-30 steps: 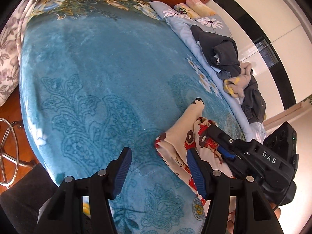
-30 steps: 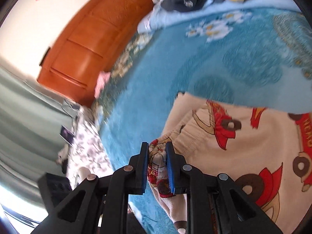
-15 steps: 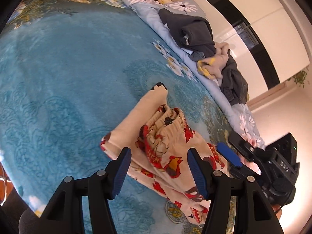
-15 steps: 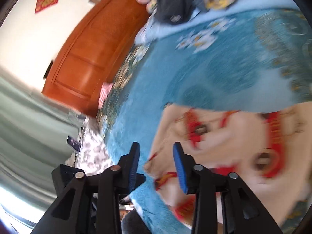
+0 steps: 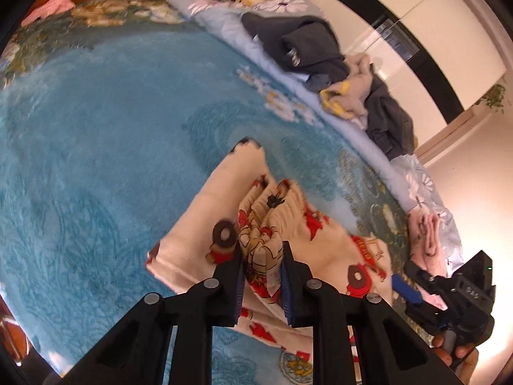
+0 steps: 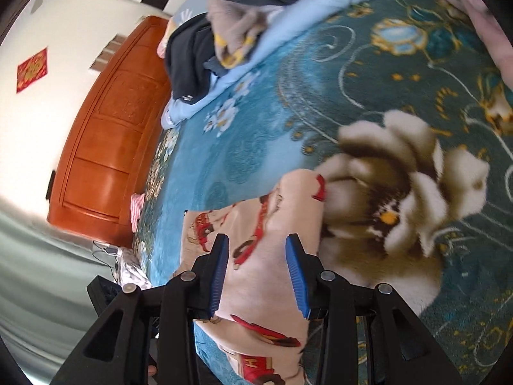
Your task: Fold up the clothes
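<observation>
The cream printed pants (image 5: 288,240) are pinched at a bunched fold by the left gripper (image 5: 261,276) on the blue blanket (image 5: 96,160). The right gripper (image 6: 258,276) is held parted over them; the cloth's near end is hidden, and the clothes pile (image 5: 336,73) beyond is blurred.

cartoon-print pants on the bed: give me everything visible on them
The cartoon-print pants are cream, soft-looking fabric with red car and brown doughnut motifs, lying partly folded on the blue floral blanket. A bunched, gathered section is pinched between the left tongs. The right tongs hover open over a flat part.
</observation>
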`<control>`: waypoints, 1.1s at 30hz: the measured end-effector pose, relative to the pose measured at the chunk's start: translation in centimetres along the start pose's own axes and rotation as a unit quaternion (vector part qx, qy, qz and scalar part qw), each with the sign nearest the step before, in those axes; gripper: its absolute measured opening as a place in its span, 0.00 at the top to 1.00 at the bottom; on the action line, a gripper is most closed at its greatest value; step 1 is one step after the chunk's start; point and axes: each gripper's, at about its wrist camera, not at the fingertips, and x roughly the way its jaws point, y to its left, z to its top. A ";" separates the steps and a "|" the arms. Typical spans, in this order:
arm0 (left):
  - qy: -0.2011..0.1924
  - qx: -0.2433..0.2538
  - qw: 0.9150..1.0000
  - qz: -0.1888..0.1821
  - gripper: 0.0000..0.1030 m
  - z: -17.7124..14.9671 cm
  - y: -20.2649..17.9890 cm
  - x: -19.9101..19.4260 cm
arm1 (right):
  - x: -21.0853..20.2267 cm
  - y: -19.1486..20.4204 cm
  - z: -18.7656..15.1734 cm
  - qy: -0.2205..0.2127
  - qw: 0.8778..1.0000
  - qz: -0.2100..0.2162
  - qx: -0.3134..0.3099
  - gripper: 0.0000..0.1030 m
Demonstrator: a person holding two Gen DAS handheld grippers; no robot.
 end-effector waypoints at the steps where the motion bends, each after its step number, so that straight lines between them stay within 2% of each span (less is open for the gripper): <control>1: -0.010 0.005 1.000 -0.007 0.80 0.4 -0.2 -0.5 | 0.0 -0.1 0.0 0.000 1.000 0.002 0.002 0.63; 4: -0.045 0.012 0.999 -0.026 0.80 1.7 -0.5 -2.4 | 0.0 0.5 0.0 0.001 1.000 0.009 -0.002 0.63; 6: -0.055 0.005 0.998 -0.027 0.80 2.1 0.0 -2.9 | 0.0 0.8 -0.1 0.001 1.000 0.014 -0.005 0.63; 10: -0.011 -0.057 0.998 -0.002 0.80 0.8 3.9 -0.8 | 0.0 1.6 -0.3 0.002 1.000 0.019 -0.015 0.63; 13: 0.002 -0.093 0.996 -0.006 0.78 -0.5 5.8 0.1 | 0.4 2.1 -1.2 0.017 0.999 0.018 -0.030 0.63; 17: 0.001 -0.087 0.996 -0.005 0.78 -0.8 5.7 0.1 | 1.2 3.6 -2.7 0.046 0.996 0.014 -0.081 0.63; 21: 0.007 -0.088 0.996 -0.010 0.77 -1.0 6.1 0.5 | 2.4 4.0 -4.1 0.070 0.987 -0.026 -0.141 0.63; 27: 0.018 -0.096 0.995 -0.015 0.76 -0.9 6.4 0.2 | 3.4 2.3 -4.5 0.079 0.989 -0.038 -0.118 0.63; 30: 0.023 -0.075 0.997 -0.014 0.67 -0.2 5.6 -0.8 | 3.0 2.8 -4.3 0.075 0.989 -0.034 -0.125 0.63; 32: 0.014 -0.059 0.998 -0.014 0.51 0.4 5.3 -1.8 | 2.4 2.7 -4.1 0.068 0.991 -0.025 -0.117 0.63; 33: 0.007 -0.049 0.999 -0.008 0.48 0.8 5.2 -2.2 | 2.2 2.2 -4.1 0.066 0.992 -0.023 -0.107 0.63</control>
